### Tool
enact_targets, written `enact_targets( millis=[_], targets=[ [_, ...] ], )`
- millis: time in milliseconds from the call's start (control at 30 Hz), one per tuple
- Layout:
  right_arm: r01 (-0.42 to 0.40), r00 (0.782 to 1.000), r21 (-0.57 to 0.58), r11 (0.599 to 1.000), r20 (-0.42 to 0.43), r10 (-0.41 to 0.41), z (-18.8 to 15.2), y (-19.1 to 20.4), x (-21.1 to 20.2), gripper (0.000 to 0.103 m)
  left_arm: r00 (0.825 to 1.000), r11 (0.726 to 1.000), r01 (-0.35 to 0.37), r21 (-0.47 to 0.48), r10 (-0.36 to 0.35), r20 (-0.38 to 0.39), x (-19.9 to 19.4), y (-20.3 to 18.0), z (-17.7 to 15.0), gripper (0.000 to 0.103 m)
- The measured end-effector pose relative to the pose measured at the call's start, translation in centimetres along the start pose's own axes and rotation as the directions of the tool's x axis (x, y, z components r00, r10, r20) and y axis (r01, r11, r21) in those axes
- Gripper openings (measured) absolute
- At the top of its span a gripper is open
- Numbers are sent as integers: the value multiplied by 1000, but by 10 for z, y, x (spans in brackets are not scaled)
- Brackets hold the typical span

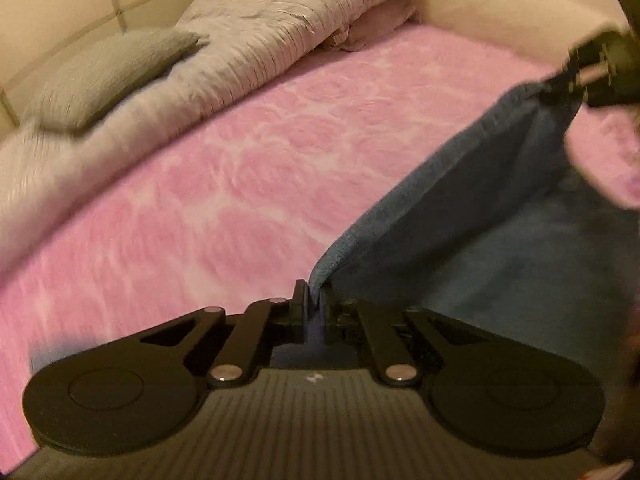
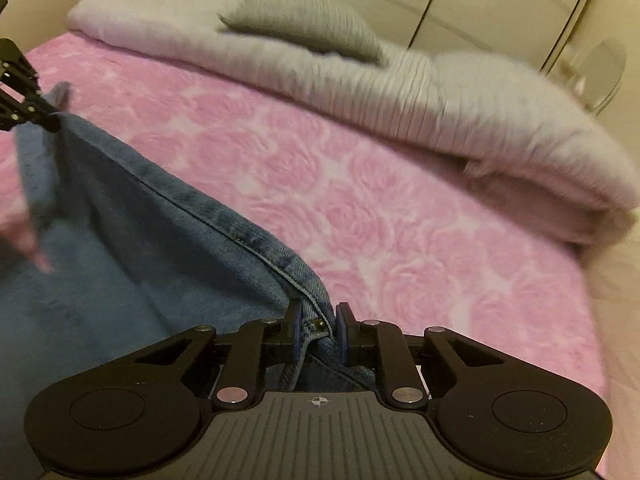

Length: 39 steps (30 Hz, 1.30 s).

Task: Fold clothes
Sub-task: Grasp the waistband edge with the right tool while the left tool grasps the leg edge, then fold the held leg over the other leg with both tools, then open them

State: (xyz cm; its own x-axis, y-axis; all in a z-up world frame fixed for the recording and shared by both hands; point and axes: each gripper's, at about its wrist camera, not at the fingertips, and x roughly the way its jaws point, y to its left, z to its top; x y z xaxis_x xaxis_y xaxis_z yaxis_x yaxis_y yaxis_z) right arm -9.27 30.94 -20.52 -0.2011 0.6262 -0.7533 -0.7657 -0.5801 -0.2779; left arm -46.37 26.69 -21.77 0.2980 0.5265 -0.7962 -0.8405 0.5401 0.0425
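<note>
Pinching one edge of the blue denim garment [image 1: 460,208], the left tongs [image 1: 316,300] hold it taut above the pink rose-patterned bed cover [image 1: 224,184]; the right tongs [image 2: 318,320] clamp its stitched, riveted hem, near a grey pillow [image 2: 304,20].

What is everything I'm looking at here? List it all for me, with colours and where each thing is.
jeans: one, blue denim, lifted off the bed and stretched between the two grippers
bed cover: one, pink with a rose pattern, spread over the bed under the jeans
duvet: one, pale grey-white, bunched along the far side of the bed
pillow: one, grey, lying on top of the duvet
wardrobe doors: cream, behind the bed in the right wrist view
left gripper: one, black, shut on one edge of the jeans
right gripper: one, black, shut on a seamed edge of the jeans
</note>
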Motion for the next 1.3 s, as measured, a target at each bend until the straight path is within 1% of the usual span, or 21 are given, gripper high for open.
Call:
enact_targets(
  millis=[67, 100, 167, 233, 267, 300, 333, 367, 400, 500, 567, 633, 667, 733, 800, 867, 1033, 1133, 1200, 1267, 1300],
  targets=[
    [29, 1000, -3, 1000, -6, -30, -16, 29, -36, 17, 997, 995, 56, -84, -59, -41, -27, -15, -29, 3],
    [39, 999, -2, 999, -32, -39, -27, 45, -49, 17, 993, 987, 90, -132, -99, -69, -34, -23, -44, 3],
    [52, 988, -20, 998, -145, -55, -55, 80, -60, 19, 972, 962, 152, -227, -187, -141, -35, -38, -77, 5],
    [69, 961, -68, 995, -263, -85, -85, 113, -60, 24, 950, 944, 170, -285, -233, -206, -29, -49, -98, 7],
    [66, 936, -116, 991, -337, -102, -99, 129, -56, 31, 940, 937, 170, -306, -248, -236, -26, -54, -106, 7],
    [54, 902, -171, 984, -415, -122, -113, 144, -50, 35, 928, 930, 169, -327, -262, -265, -23, -59, -114, 7],
    [50, 888, -194, 980, -441, -133, -120, 154, -49, 35, 924, 923, 168, -346, -269, -270, -23, -63, -120, 7],
    [50, 883, -205, 977, -448, -139, -125, 161, -50, 35, 933, 916, 165, -364, -265, -244, -27, -63, -123, 7],
    [60, 887, -184, 981, -441, -137, -126, 164, -53, 36, 941, 909, 162, -385, -260, -218, -32, -62, -124, 10],
    [79, 908, -5, 997, -412, -74, -126, 155, -54, 36, 958, 887, 146, -438, -236, -160, -35, -64, -134, 11],
    [85, 928, 130, 988, -372, -31, -129, 144, -51, 36, 974, 878, 132, -461, -202, -106, -30, -64, -142, 11],
    [87, 954, 322, 943, -299, 14, -144, 128, -55, 36, 985, 866, 119, -486, -166, -55, -22, -67, -150, 11],
    [71, 968, 426, 902, -248, 41, -153, 119, -56, 36, 989, 861, 114, -495, -148, -29, -19, -70, -155, 11],
    [15, 988, 608, 794, -132, 82, -174, 103, -59, 36, 992, 863, 119, -492, -120, 29, -16, -77, -166, 11],
    [-47, 995, 728, 684, -24, 93, -195, 95, -60, 36, 992, 868, 122, -481, -99, 72, -14, -84, -176, 11],
    [-106, 994, 781, 615, 77, 74, -213, 94, -63, 36, 991, 873, 126, -471, -87, 104, -11, -90, -186, 11],
    [-213, 968, 815, 539, 252, 2, -243, 99, -69, 36, 980, 887, 118, -446, -32, 195, -15, -102, -213, 11],
    [-227, 957, 837, 498, 287, -45, -259, 107, -85, 36, 973, 889, 85, -450, 24, 231, -36, -111, -230, 11],
    [-234, 951, 855, 464, 299, -72, -267, 116, -96, 36, 973, 870, 59, -489, 60, 224, -54, -117, -240, 11],
    [-233, 956, 888, 396, 284, -75, -274, 121, -110, 36, 973, 844, 57, -533, 73, 219, -74, -122, -245, 12],
    [-255, 949, 897, 361, 303, -83, -278, 120, -118, 36, 969, 843, 61, -535, 78, 233, -81, -123, -246, 14]
  ],
)
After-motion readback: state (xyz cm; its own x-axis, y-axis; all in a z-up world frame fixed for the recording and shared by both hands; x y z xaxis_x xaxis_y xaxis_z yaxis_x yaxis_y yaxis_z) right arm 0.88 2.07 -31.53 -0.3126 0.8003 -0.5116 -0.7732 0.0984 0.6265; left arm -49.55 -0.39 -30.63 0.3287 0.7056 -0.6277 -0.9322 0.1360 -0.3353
